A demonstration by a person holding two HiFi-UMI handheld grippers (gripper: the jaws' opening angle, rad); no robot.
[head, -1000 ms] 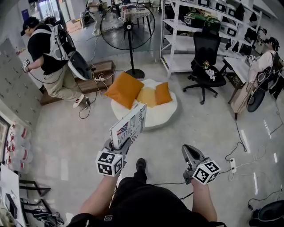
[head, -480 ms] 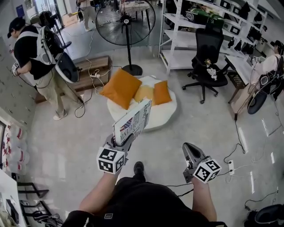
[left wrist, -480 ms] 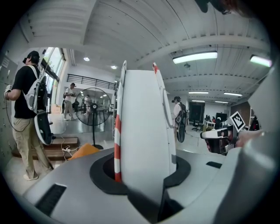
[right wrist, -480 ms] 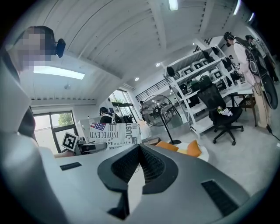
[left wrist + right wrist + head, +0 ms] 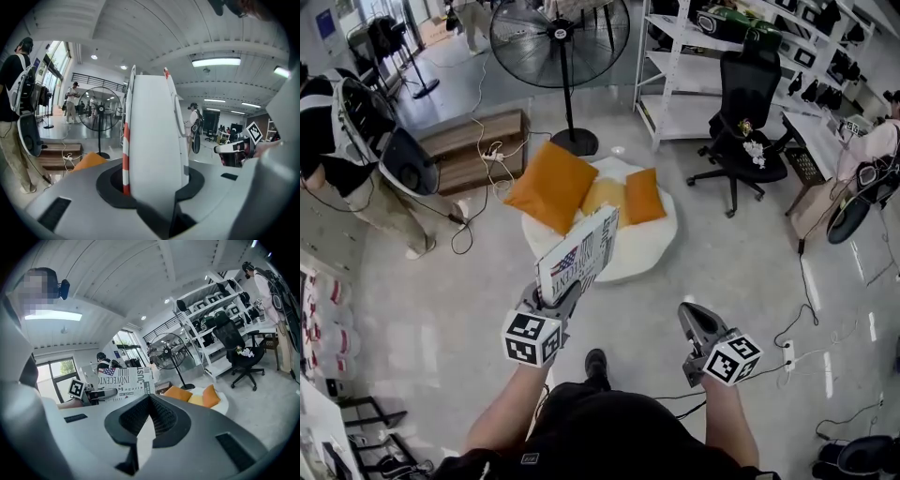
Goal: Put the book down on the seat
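Walking forward has brought us closer to the seat [image 5: 645,249]. It now lies just beyond the book [image 5: 577,253] in the head view, where a moment ago it was farther up the frame, and the person on that side has slid toward the edge. The jaws of our left gripper [image 5: 551,298] are clamped on the book's lower edge and hold it standing nearly upright, cover turned toward our right, exactly as before. From that gripper's own view the white book fills the gap between the pads, with its red-and-white striped edge on the side away from the seat. Our right gripper [image 5: 687,314] has its tips drawn together on nothing and trails on the near side of the seat, level with the left. The orange pillows [image 5: 551,186] crowd the far half of the seat, so the bare white rim nearest us looks like the place to aim for. We judge the carry as nearly over and the lowering as not yet begun: the book is over the floor [image 5: 441,281] short of the seat and touches nothing but the pads.
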